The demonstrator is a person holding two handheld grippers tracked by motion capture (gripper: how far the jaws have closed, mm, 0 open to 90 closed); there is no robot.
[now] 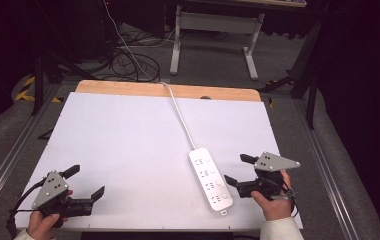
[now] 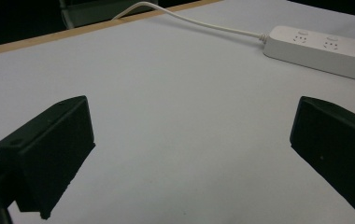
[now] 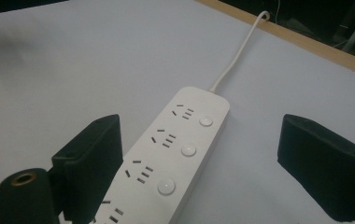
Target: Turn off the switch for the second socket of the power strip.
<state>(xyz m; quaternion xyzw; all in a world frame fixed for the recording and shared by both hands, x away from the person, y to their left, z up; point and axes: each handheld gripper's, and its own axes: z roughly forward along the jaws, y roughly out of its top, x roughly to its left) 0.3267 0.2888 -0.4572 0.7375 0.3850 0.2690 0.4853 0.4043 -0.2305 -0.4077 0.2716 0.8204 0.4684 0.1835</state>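
Lying just left of the wide-open right hand-held gripper, untouched: white power strip.

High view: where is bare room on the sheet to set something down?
The white sheet is bare from its left edge to the power strip and its cord, and right of the cord up to the wooden edge. Crowded: strip beside the right gripper.

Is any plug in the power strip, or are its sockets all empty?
Empty: the power strip lies flat on the white table, every visible socket bare.
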